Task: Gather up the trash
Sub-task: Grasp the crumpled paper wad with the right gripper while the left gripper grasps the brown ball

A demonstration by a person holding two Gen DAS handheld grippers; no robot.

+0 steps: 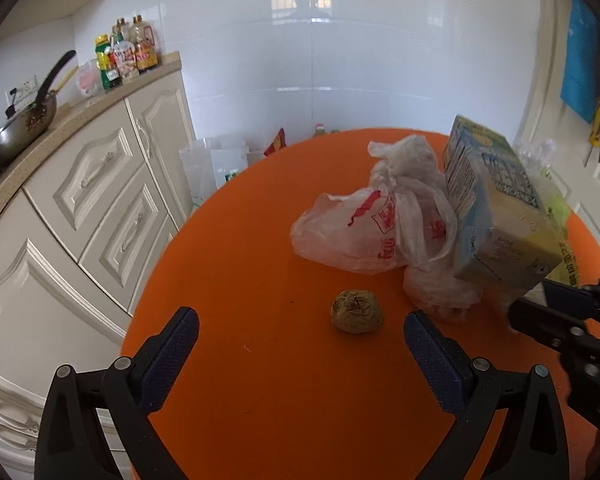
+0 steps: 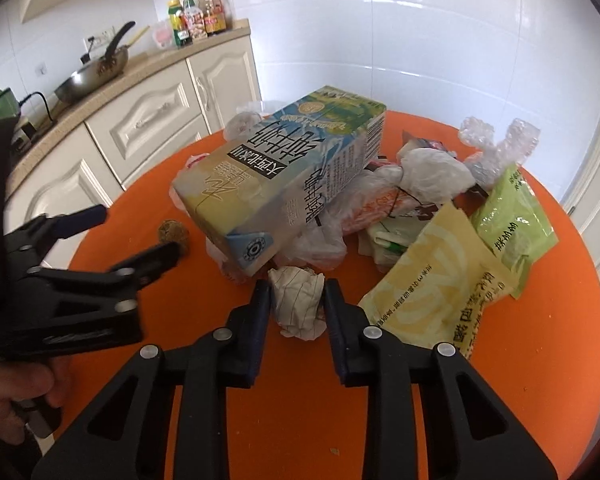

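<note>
- Crumpled paper wad (image 2: 299, 305), white with thin lines, on the orange round table (image 2: 520, 360), just in front of the trash heap; sits between the two fingers of the right gripper (image 2: 298, 300), pads pressed against or nearly against its sides — clenched on it, as far as the right wrist view shows.
- Step in hand, as judged: pick-up of the paper wad; next move likely calls for a firm squeeze and a straight lift clear of the milk carton (image 2: 288, 172) tilted directly above it.
- Left gripper (image 1: 300, 332): jaws spread wide, holding nothing, aimed at a small brownish ball (image 1: 357, 311) lying alone on the table, apart from the heap.
- Heap beyond the wad: white plastic bag with red print (image 1: 364, 228) under the carton, yellow snack packet (image 2: 432, 288), green packet (image 2: 512, 216), bubble wrap (image 2: 496, 140).
- No bin or collecting bag identifiable in either view.
- Room: cream kitchen cabinets (image 1: 100, 208), wok (image 1: 20, 128) and sauce bottles (image 1: 126, 56) on the counter, white tiled wall (image 1: 340, 60) behind.
</note>
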